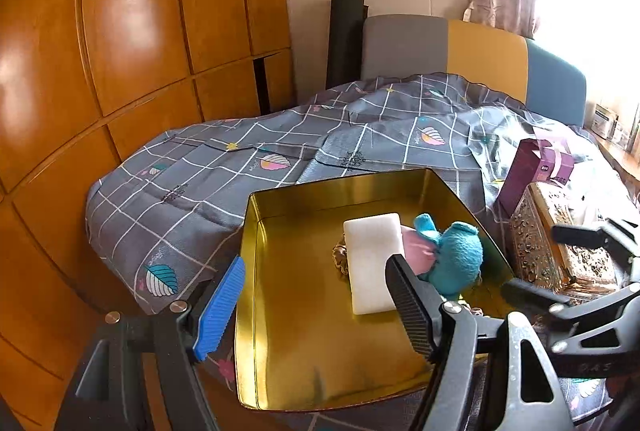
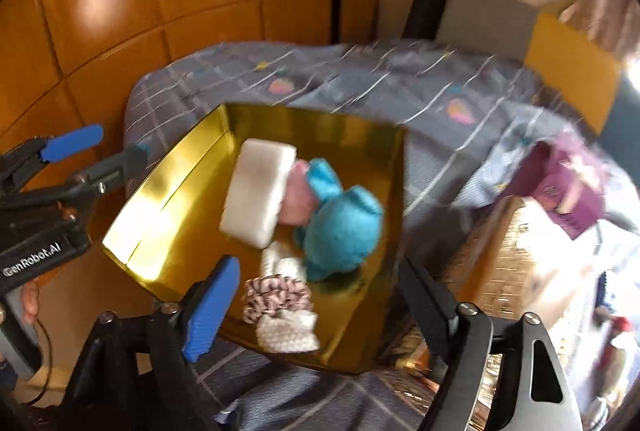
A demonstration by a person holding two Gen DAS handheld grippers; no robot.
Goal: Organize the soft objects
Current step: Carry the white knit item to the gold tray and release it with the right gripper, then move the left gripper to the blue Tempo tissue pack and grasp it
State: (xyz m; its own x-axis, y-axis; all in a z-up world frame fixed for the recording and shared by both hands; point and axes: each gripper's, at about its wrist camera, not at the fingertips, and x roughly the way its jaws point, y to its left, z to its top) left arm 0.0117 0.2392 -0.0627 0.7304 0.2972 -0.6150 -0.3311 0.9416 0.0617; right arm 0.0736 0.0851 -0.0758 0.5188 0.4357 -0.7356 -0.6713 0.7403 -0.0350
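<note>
Striped scrunchie [image 2: 277, 297] lies loose between the right tongs [image 2: 316, 299].

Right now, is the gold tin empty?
No. The gold tin holds a white sponge, a blue plush toy and a scrunchie.

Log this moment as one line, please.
left gripper open, empty | right gripper open over gold tin | tin holds white sponge, blue plush, scrunchie
</note>
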